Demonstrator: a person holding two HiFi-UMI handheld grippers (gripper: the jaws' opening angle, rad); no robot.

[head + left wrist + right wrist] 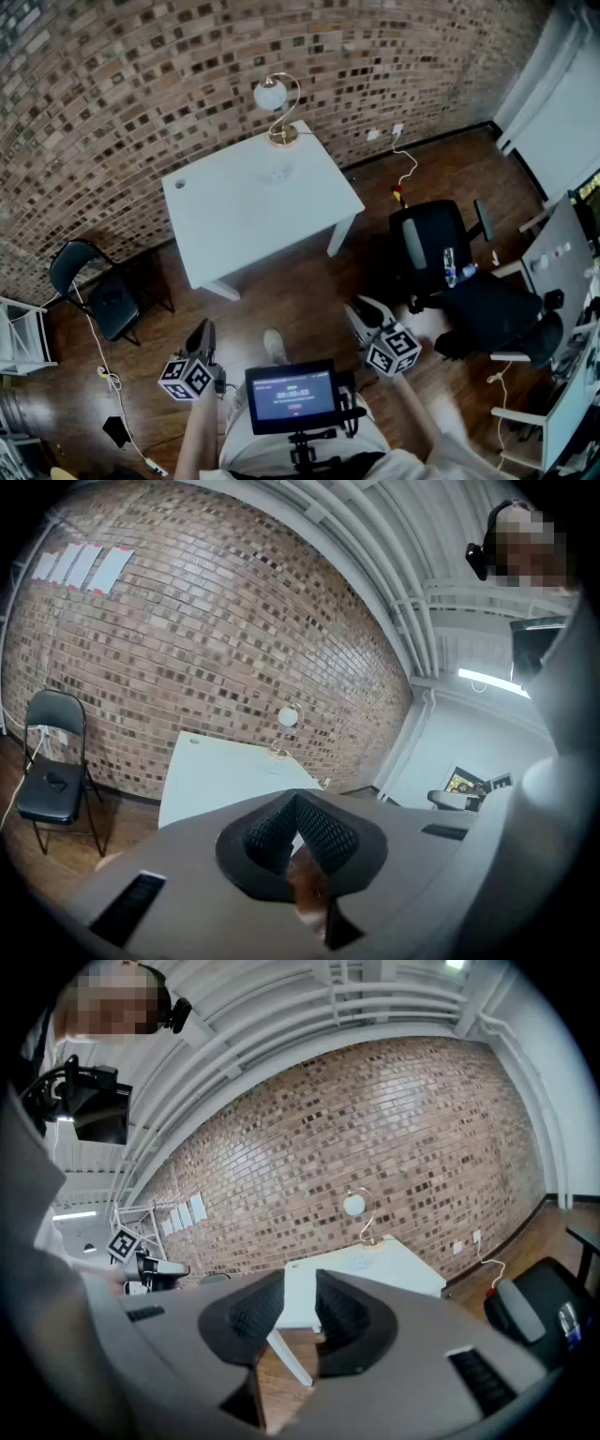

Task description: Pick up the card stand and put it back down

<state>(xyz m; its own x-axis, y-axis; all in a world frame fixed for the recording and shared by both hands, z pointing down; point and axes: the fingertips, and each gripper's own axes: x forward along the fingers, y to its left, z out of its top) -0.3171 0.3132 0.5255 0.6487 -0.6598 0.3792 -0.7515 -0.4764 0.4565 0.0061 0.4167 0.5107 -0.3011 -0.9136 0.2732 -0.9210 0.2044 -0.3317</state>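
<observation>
Card stand [277, 174] untouched on table [225, 234]; left gripper [202, 330] jaws together, right gripper [360, 313] slightly parted; both empty, well short, approach pending

Card stand [277, 174] before lamp [271, 95] on table [246, 225], folding chair [94, 286] left

I get even, moderately bright light; the brick wall [141, 112] bows at the edges, corners vignette dark, close foreground blurs.

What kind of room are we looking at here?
Probably an office or studio: a brick wall, a white table with a globe lamp, and a black office chair on a wooden floor.
</observation>
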